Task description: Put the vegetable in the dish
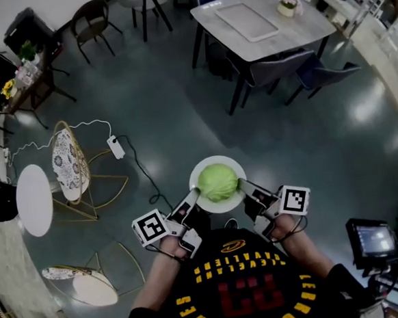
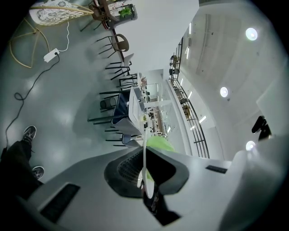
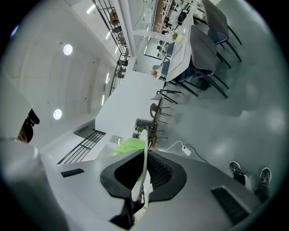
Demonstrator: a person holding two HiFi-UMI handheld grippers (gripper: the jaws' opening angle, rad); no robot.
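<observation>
Shirt with yellow lettering sits closest, below my 2 hands. My left gripper is clenched on the left rim of the white dish, and my right gripper is clenched on the opposite rim. Each gripper view shows that rim edge-on between its jaws. 1 green cabbage rests in the dish, which I hold in the air above the dark floor.

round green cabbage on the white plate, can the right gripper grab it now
Probably not: the right gripper is shut on the rim of the white plate carrying the round green cabbage, as is the left gripper.
</observation>
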